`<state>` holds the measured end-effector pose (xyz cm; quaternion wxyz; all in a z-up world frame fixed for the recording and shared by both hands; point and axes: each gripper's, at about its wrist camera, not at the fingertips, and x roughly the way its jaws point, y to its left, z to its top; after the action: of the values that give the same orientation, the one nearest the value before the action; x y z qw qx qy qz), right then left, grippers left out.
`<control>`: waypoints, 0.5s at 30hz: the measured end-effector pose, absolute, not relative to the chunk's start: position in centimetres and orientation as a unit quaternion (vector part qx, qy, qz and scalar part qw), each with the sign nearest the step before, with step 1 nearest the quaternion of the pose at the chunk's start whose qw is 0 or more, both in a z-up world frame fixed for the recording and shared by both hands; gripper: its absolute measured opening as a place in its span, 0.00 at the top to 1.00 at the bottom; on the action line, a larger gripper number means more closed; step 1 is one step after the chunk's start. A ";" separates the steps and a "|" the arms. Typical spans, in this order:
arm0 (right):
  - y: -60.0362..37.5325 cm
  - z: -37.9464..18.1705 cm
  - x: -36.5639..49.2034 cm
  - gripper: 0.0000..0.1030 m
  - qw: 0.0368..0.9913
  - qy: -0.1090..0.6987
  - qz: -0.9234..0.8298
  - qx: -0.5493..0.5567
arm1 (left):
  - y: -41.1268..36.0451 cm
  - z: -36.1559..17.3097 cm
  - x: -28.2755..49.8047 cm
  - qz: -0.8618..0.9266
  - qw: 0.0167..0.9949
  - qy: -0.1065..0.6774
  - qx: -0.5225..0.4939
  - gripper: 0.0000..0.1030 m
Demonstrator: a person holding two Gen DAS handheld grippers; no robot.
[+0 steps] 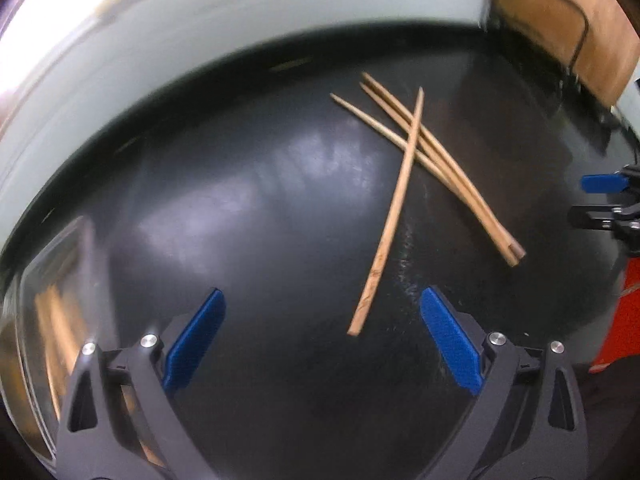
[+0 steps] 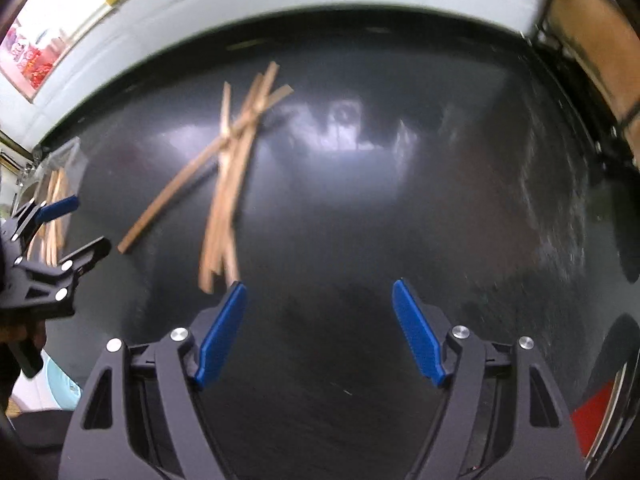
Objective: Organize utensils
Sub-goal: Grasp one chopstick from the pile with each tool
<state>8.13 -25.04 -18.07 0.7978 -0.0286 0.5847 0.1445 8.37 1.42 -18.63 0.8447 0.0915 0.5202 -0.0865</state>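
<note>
Left gripper (image 1: 322, 336) spread wide, the lone chopstick (image 1: 390, 224) on the dark bench (image 1: 240, 200) pointing its near end between the fingers, crossed bundle (image 1: 436, 160) angling rightward toward the equally spread, empty right gripper (image 2: 320, 332)

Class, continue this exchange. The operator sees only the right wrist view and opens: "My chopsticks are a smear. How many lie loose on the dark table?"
Observer: Four chopsticks, sharp in the left wrist view.
Operator: How do they lie?
Observer: Three lie nearly side by side, and the fourth chopstick crosses on top of them.
Operator: Where is that one relative to the other tool?
Observer: Its near end points into the gap of the left hand-held gripper, which is open and not touching it.
</note>
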 end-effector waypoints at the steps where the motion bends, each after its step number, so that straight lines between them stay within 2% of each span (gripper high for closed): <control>1: -25.5 -18.3 8.0 0.29 0.797 0.586 0.146 -0.027 | 1.0 -19.2 8.8 -0.092 0.846 0.516 0.097 0.07; 12: -20.6 -18.0 12.9 0.29 0.808 0.560 0.179 -0.014 | -2.2 -20.5 14.4 -0.144 0.839 0.501 0.157 0.08; 15: -18.7 -17.9 15.3 0.34 0.811 0.556 0.180 -0.020 | -2.6 -20.9 15.7 -0.169 0.834 0.501 0.160 0.08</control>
<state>15.27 -18.68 -17.88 0.8113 -0.0203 0.5560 0.1798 15.72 -2.57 -20.87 0.8339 0.1595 0.5008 -0.1685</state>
